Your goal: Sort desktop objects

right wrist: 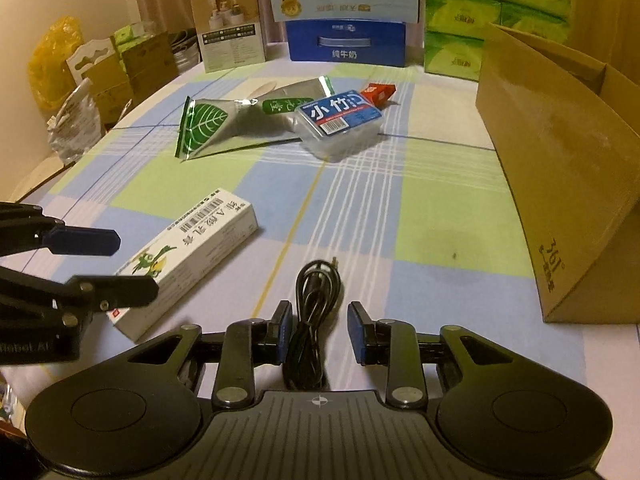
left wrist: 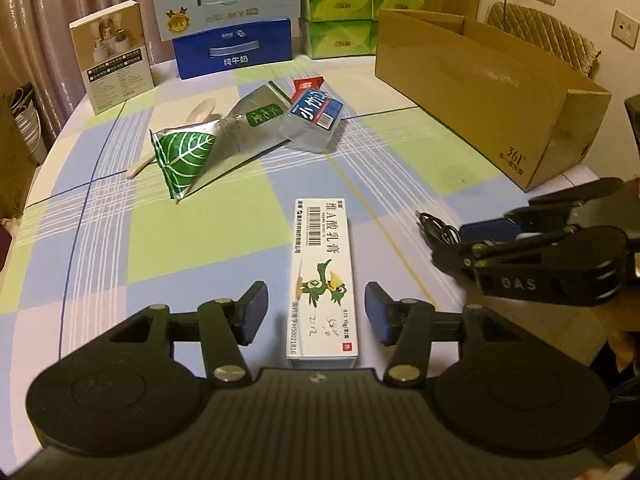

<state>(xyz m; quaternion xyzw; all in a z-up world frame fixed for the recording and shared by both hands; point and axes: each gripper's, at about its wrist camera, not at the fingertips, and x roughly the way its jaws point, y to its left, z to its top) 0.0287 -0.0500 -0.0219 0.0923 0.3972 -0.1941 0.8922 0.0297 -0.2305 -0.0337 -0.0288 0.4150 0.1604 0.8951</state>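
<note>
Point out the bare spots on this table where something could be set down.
Free: the checked cloth between the ointment box and the foil pouch, and the wide strip between the coiled cable and the cardboard box. Crowded: mid-table, where pouch and toothpick box touch, and the back edge lined with cartons.

White ointment box (left wrist: 323, 280) on checked tablecloth (left wrist: 180, 240), between open left hand-held gripper (left wrist: 316, 312) pads

checked table (left wrist: 200, 240), ointment box (left wrist: 322, 276), cable (right wrist: 314, 320)

Bare tablecloth (right wrist: 440, 208) mid-table gives passage; cardboard box (right wrist: 560, 168) walls right; foil pouch (right wrist: 212, 124) blocks far centre.
</note>
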